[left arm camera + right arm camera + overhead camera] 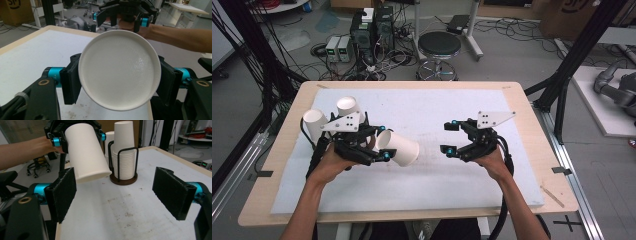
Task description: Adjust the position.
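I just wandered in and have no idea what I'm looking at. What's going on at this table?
A person is working with a hand-held gripper in each hand. The left gripper is clamped on a white paper cup, held tipped on its side above the white table mat. The right gripper faces it with its jaws open and nothing between them. Behind, a wire rack holds stacks of paper cups.

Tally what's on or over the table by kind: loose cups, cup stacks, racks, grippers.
Loose paper cup, clamped in the left gripper: 1
Cup stacks in the rack (second stack behind the first): 2
Wire rack with brown base: 1
Grippers, left plus the right gripper, jaws open and empty: 2
Total: 6
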The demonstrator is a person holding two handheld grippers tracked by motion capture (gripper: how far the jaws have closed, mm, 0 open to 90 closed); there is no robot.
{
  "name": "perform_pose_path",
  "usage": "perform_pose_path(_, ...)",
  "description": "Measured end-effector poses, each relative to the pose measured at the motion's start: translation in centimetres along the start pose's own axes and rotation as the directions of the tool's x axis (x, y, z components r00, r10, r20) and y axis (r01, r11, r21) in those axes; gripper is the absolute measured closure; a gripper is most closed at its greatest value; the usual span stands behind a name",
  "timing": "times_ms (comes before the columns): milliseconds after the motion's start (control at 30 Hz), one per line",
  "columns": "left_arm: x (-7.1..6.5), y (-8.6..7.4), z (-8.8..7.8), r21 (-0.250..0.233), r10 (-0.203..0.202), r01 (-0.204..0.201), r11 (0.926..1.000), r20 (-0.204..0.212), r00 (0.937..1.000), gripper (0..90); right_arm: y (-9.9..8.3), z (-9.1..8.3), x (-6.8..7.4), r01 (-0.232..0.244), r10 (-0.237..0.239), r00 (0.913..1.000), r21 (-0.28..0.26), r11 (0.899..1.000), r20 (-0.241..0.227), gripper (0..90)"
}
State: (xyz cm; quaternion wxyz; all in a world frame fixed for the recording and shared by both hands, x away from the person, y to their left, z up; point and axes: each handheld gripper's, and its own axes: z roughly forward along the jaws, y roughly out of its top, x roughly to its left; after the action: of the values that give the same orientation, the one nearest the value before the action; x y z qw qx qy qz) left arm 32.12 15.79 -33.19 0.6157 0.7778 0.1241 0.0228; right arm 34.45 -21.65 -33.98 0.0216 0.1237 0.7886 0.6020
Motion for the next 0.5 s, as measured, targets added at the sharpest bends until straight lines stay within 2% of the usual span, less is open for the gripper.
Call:
perform_pose_path(333, 0.1, 0.0, 0.9, -0.018, -0.003, 0.003, 0.9998, 0.011, 0.9999, 32.2, 1.1, 1.2, -0.1, 0.022, -0.022, 0.9984, 0.000, 1.000, -0.053, 19.8)
perform_pose_path(500, 0.1, 0.0, 1.5, -0.029, -0.007, 0.008, 0.9995, 0.035, 0.9994, 32.6, 1.1, 2.0, -0.1, 0.031, -0.030, 0.9968, 0.014, 0.999, -0.074, 19.8)
